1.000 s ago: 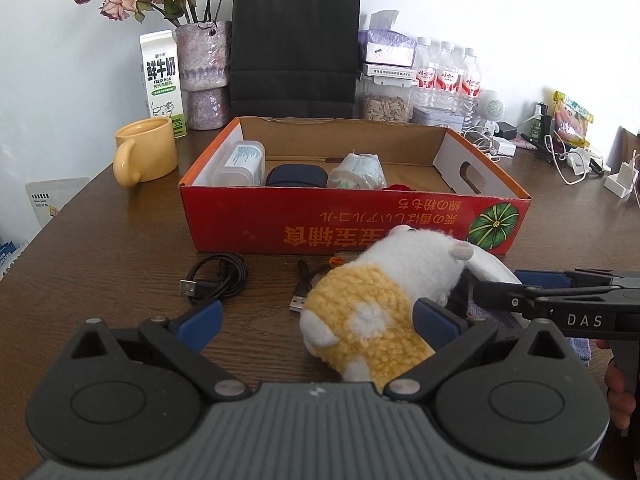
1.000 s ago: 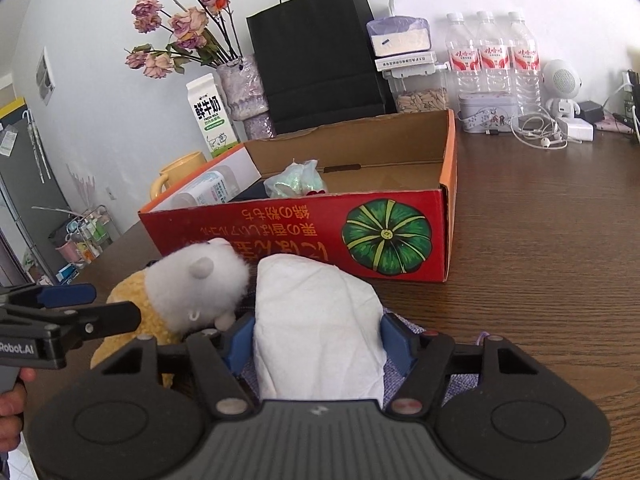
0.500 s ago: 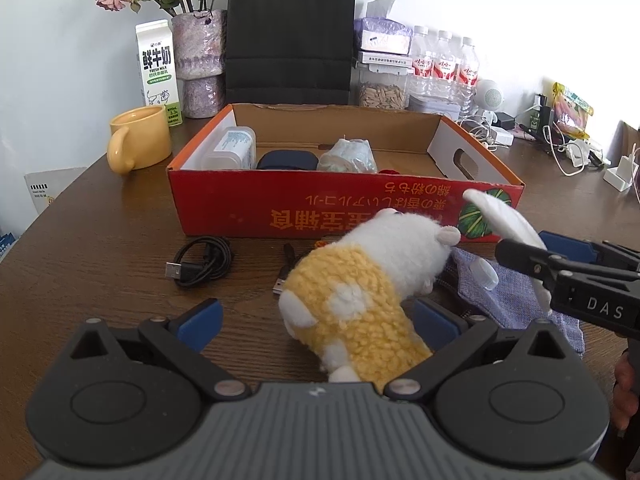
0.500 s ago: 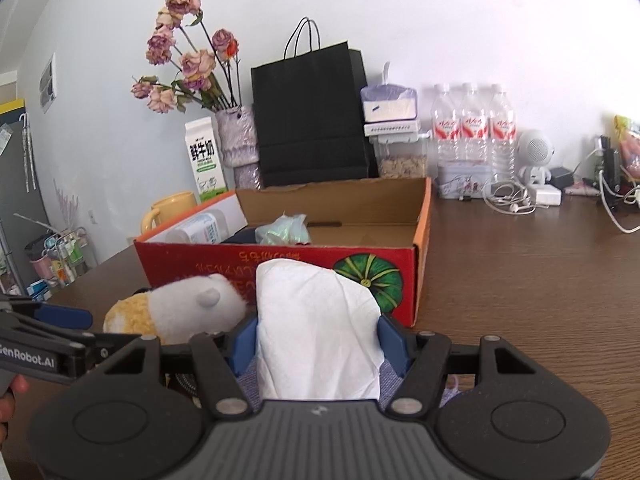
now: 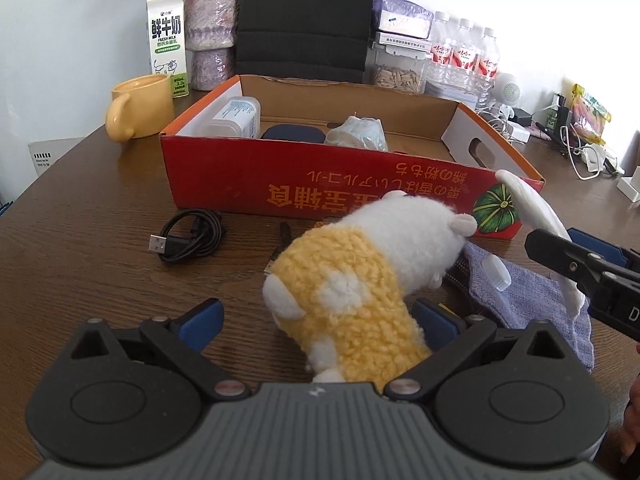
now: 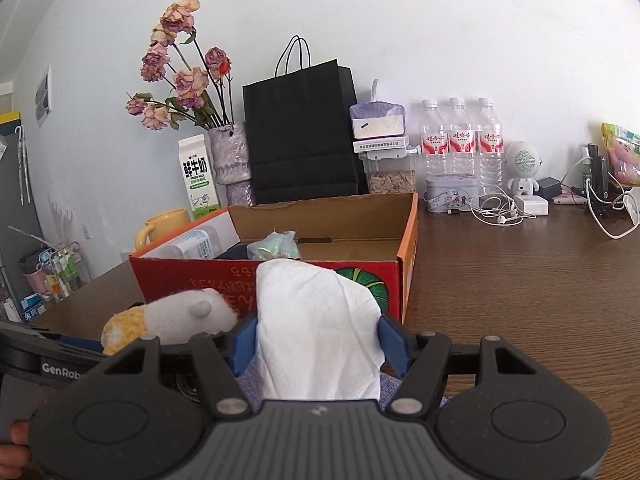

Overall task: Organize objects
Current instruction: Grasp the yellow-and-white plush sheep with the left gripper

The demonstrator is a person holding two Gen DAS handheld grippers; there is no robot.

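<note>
A yellow and white plush toy (image 5: 360,280) (image 6: 180,316) lies on the brown table in front of the red cardboard box (image 5: 280,176) (image 6: 192,280). My left gripper (image 5: 318,320) is open around the plush's rear. Only its right finger touches the fleece. My right gripper (image 6: 319,340) (image 5: 556,240) is shut on a soft white packet (image 6: 316,320) (image 5: 536,216) and holds it tilted up above a blue-grey fabric pouch (image 5: 532,300). The packet's tip reaches the height of the box's near right corner.
The box holds a clear container (image 5: 236,116), a dark case (image 5: 292,134) and a wrapped bundle (image 5: 356,132). A coiled black USB cable (image 5: 188,236) lies left of the plush. A yellow mug (image 5: 138,106), milk carton (image 5: 166,40), black bag (image 6: 300,136), bottles (image 6: 460,140) and chargers line the back.
My right gripper has lifted and tipped upward with the white packet, which now stands clear of the pouch. The plush and my left gripper have barely shifted.
</note>
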